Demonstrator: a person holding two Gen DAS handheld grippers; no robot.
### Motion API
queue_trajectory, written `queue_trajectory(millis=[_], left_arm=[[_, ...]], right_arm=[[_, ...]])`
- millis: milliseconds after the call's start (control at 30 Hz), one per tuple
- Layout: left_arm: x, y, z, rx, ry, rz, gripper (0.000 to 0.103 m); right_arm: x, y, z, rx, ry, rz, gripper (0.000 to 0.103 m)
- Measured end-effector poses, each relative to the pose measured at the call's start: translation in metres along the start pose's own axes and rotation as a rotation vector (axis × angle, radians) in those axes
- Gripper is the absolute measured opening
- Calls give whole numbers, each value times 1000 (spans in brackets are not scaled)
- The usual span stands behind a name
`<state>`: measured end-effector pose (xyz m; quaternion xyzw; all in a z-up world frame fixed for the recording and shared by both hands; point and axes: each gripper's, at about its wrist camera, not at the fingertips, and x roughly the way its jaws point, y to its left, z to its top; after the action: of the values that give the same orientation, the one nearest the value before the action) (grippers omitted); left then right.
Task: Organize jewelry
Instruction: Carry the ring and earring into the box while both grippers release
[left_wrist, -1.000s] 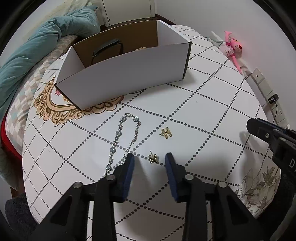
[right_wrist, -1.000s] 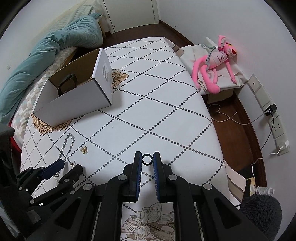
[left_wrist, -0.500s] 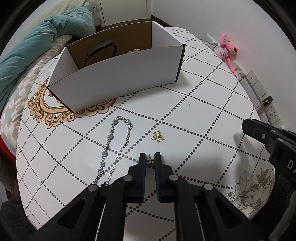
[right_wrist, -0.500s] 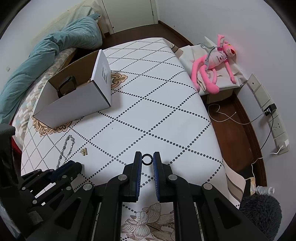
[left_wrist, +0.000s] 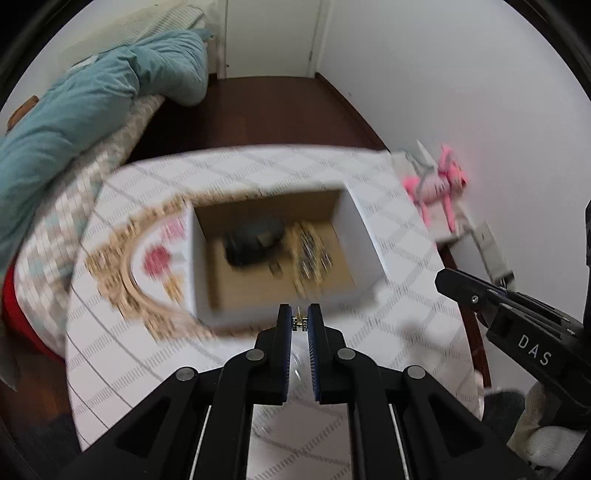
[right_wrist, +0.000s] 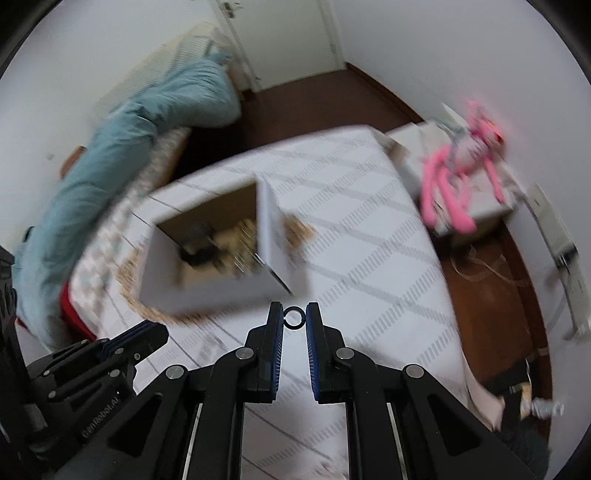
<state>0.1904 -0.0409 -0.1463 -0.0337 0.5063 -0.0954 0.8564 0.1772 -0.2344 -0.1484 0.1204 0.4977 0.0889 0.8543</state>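
While both views are smeared by motion, the grips read clearly. The left gripper (left_wrist: 299, 320) has just been closing, and its fingers (left_wrist: 283, 325) now stand narrow with a small gold earring (left_wrist: 298, 322) pinched at the very tips. The right gripper (right_wrist: 294, 318) holds a small dark ring (right_wrist: 294, 318) between fingers set only as far apart as the ring itself.

Both pieces hang above the patterned surface (left_wrist: 402, 325), just short of the near wall of the open cardboard box (left_wrist: 360, 221). From the left gripper the box opening lies straight ahead and below, its long axis running across the view; inside it lie a dark object (left_wrist: 255, 242) and some blurred gold pieces (left_wrist: 310, 254). From the right gripper the box (right_wrist: 273, 236) sits ahead and to the left, so the left hand looks nearer the opening. In the right view the left gripper (right_wrist: 144, 334) shows at lower left.

The coming move likely turns on carrying each piece forward past the near wall before letting go.
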Motion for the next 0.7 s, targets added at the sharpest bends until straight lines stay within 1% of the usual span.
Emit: queue_trajectory(millis=[67,133,200,300,367,533,700], left_arm=[[5,14,24,-12,-3,29,6],[17,30,41,-26,22,45,6],[30,44,53,-58,51,50,6],[45,60,62,-77,96,59,6],[53,65,66,-72,118,77,6],[63,68,70,-65,154,71,6],[73,72,78,-103,212,97,11]], right_arm=[[9,14,28,-28,2,21,13],[22,25,49,-47,17,28,13],[42,37,72,-71,59,26,13],[70,47,92,-96,119,11,13],[85,52,98,-111,148,-9,13],[106,50,102,-119,192,-38,13],[119,49,102,-127,235,-70,14]])
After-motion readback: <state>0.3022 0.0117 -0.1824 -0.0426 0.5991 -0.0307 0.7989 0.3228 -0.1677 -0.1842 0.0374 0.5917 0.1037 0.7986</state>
